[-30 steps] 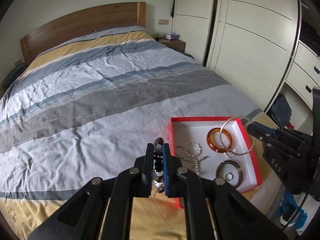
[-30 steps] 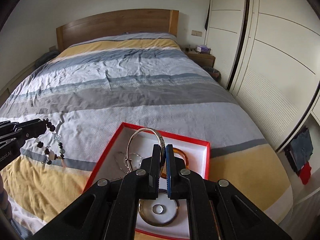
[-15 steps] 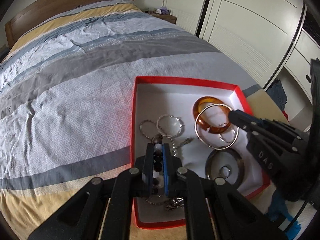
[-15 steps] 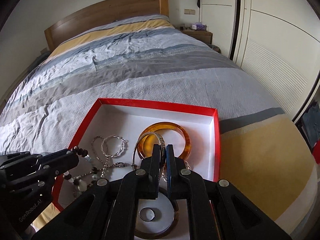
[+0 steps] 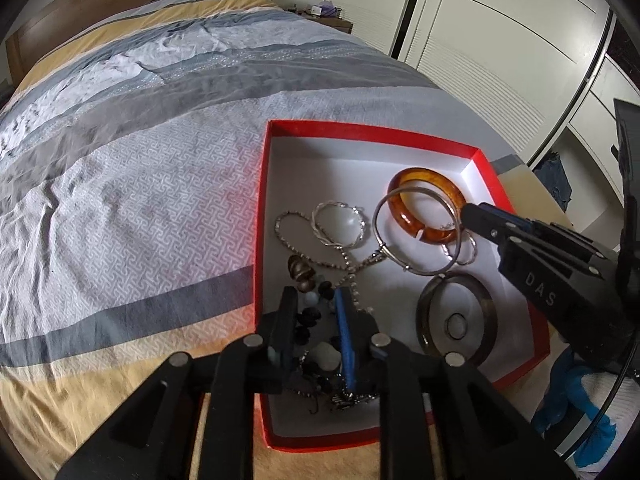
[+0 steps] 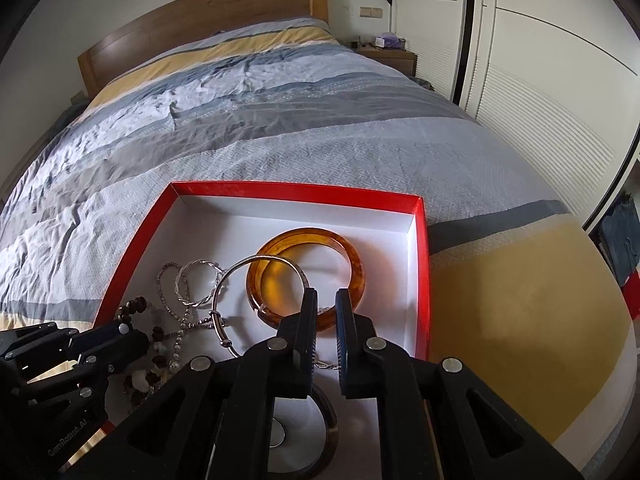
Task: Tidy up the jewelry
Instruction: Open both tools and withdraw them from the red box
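Observation:
A red box with a white inside (image 5: 372, 131) (image 6: 296, 190) lies on the bed. In it lie an amber bangle (image 5: 404, 216) (image 6: 356, 264), a thin silver bangle (image 5: 378, 216) (image 6: 224, 284), a twisted silver hoop (image 5: 320, 222), a chain, a dark ring-shaped piece (image 5: 486, 320) and a beaded bracelet (image 5: 306, 276) (image 6: 134, 308). My left gripper (image 5: 314, 304) is open low over the beads, which lie loose between its fingers. My right gripper (image 6: 326, 304) is open just over the silver and amber bangles, its jaws slightly apart, holding nothing.
The striped bedspread (image 5: 140, 168) stretches left and behind the box. White wardrobe doors (image 6: 532, 80) stand at the right, a bedside table (image 6: 384, 54) at the back. Blue clothes (image 5: 560, 178) lie on the floor past the bed's corner.
Both grippers came down into the box and opened. The left let go of the beaded bracelet, the right let go of the silver bangle; both pieces now rest in the box.

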The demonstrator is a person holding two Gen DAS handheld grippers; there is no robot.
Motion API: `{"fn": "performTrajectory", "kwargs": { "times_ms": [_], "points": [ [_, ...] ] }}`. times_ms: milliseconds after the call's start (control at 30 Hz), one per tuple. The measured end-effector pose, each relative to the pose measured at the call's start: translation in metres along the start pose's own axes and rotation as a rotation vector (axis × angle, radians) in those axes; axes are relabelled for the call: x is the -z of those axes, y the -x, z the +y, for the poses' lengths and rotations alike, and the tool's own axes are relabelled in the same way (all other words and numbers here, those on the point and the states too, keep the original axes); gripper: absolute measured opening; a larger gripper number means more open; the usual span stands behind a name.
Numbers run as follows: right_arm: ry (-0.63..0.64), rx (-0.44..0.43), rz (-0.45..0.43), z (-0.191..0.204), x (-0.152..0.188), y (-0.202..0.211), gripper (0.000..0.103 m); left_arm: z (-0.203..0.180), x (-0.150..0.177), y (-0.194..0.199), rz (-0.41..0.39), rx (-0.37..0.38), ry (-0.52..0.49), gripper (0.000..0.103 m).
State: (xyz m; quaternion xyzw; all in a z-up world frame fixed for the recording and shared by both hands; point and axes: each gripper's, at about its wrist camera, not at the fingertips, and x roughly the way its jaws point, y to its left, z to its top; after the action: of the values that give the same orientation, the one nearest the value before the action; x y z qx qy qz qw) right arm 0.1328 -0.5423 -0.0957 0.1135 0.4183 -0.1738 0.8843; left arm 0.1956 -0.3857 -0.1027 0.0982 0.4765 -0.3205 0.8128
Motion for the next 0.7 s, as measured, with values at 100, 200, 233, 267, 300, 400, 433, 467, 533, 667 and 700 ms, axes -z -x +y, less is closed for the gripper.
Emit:
{"fn": "performTrajectory", "kwargs": {
  "times_ms": [100,200,233,267,300,400,433,467,533,667,700],
  "points": [
    [-0.001,0.000,-0.011,0.003,0.001,0.011,0.026,-0.002,-0.001,0.016,-0.038,-0.014,-0.006,0.035],
    [-0.003,0.006,-0.035,0.008,0.004,0.031,0.041,0.001,0.001,0.035,-0.055,-0.025,0.011,0.035],
    [-0.006,0.010,-0.043,0.010,0.005,0.039,0.042,0.004,0.002,0.041,-0.061,-0.030,0.019,0.035],
    [-0.008,0.013,-0.048,0.013,0.007,0.046,0.043,0.007,0.003,0.049,-0.070,-0.038,0.030,0.036],
    [-0.006,0.015,-0.054,0.015,0.009,0.053,0.045,0.011,0.005,0.055,-0.077,-0.046,0.042,0.036],
    [0.004,0.023,-0.068,0.024,0.016,0.077,0.053,0.021,0.016,0.081,-0.107,-0.081,0.067,0.036],
    [0.007,0.018,-0.073,0.028,0.019,0.085,0.054,0.023,0.020,0.090,-0.123,-0.091,0.073,0.036],
    [0.010,0.011,-0.076,0.032,0.021,0.092,0.057,0.025,0.025,0.099,-0.144,-0.098,0.075,0.036],
    [0.022,0.003,-0.084,0.042,0.029,0.109,0.060,0.028,0.035,0.119,-0.184,-0.128,0.068,0.036],
    [0.060,-0.024,-0.096,0.065,0.047,0.138,0.065,0.041,0.057,0.155,-0.187,-0.167,0.083,0.036],
    [0.072,-0.032,-0.099,0.072,0.052,0.146,0.068,0.045,0.064,0.163,-0.181,-0.183,0.089,0.036]
  ]
}}
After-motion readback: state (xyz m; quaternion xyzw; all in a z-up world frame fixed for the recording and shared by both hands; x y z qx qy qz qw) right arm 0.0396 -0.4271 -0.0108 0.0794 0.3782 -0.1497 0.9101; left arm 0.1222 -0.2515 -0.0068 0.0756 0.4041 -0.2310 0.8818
